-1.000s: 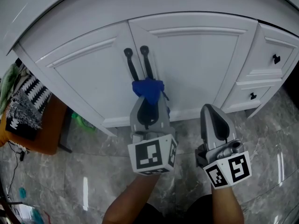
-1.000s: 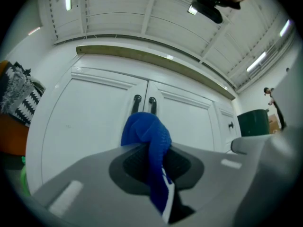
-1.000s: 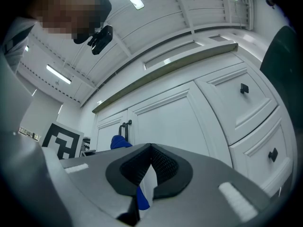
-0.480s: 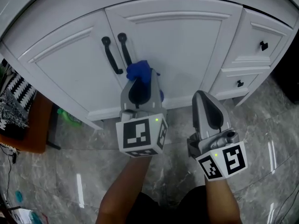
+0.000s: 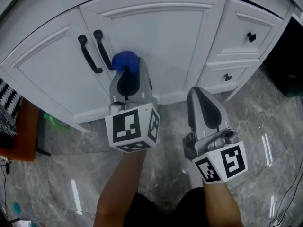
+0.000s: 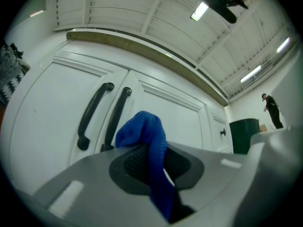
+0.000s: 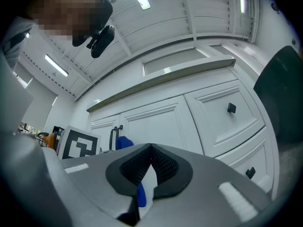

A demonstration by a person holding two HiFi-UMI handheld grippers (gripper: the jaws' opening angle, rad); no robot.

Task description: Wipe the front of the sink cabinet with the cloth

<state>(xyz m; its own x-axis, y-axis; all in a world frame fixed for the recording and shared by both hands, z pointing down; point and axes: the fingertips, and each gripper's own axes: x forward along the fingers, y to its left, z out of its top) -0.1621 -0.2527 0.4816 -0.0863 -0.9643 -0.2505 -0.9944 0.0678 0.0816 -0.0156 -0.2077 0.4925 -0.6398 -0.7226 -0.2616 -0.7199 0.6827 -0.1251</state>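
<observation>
The white sink cabinet (image 5: 163, 41) fills the top of the head view, its two doors meeting at a pair of black handles (image 5: 94, 51). My left gripper (image 5: 127, 74) is shut on a bunched blue cloth (image 5: 125, 61), which presses on the right door just right of the handles' lower ends. In the left gripper view the cloth (image 6: 147, 141) hangs between the pads, with the handles (image 6: 102, 115) close behind it. My right gripper (image 5: 201, 98) hovers lower right, off the cabinet, shut and holding nothing. In the right gripper view the cloth (image 7: 124, 143) shows left of the right gripper (image 7: 150, 151).
Two drawers with black knobs (image 5: 251, 37) sit right of the doors. A dark bin (image 5: 286, 65) stands at far right. A brown stool (image 5: 23, 126) and a green item (image 5: 54, 122) lie at the left by the cabinet foot. Grey marble floor (image 5: 265, 141) lies below.
My left gripper has carried the cloth from under the handles' lower ends up onto the right door beside them. The head view has swung, so the cabinet shifted left. The right gripper stays shut alongside.
</observation>
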